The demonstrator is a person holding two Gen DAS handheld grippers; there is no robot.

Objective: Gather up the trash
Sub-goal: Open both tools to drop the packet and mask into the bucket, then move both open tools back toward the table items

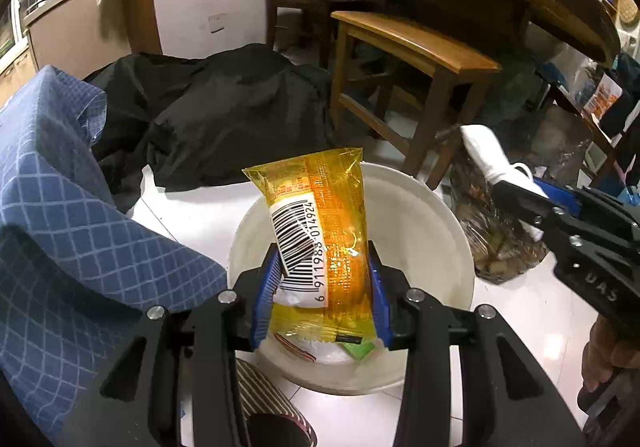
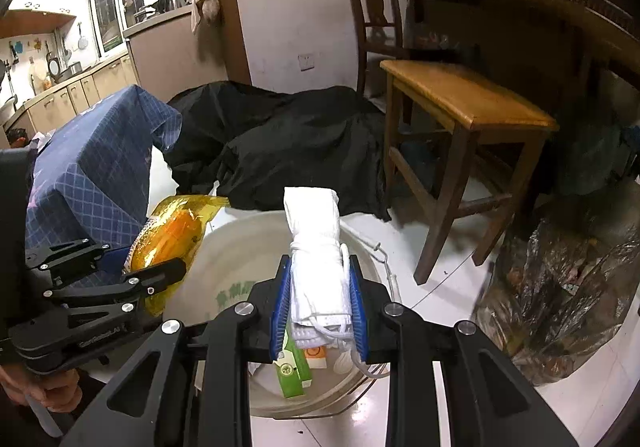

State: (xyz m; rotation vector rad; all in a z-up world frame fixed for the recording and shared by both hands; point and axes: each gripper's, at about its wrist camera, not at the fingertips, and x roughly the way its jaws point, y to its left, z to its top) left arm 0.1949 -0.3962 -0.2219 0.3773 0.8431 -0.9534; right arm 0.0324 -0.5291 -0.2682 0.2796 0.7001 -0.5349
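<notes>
Both loads were held over one landmark, the white bucket (image 2: pixel 240 243) on the floor. Above its mouth, the yellow snack wrapper (image 1: pixel 320 231) was clamped lengthwise in the left gripper (image 1: pixel 324 287), long axis pointing away over the far rim. Beside it, the folded white mask (image 2: pixel 316 255) was pinched by the right gripper (image 2: pixel 320 307), equally near; release straight down was judged sufficient.

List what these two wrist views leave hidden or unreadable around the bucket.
- Bucket floor: left wrist view, covered by the yellow snack packet in the left gripper.
- Trash in the bucket: right wrist view, the green carton is half hidden behind the rolled white cloth and right gripper.
- Green print on the bucket wall: right wrist view, cut off by the gripper frame, unreadable.
</notes>
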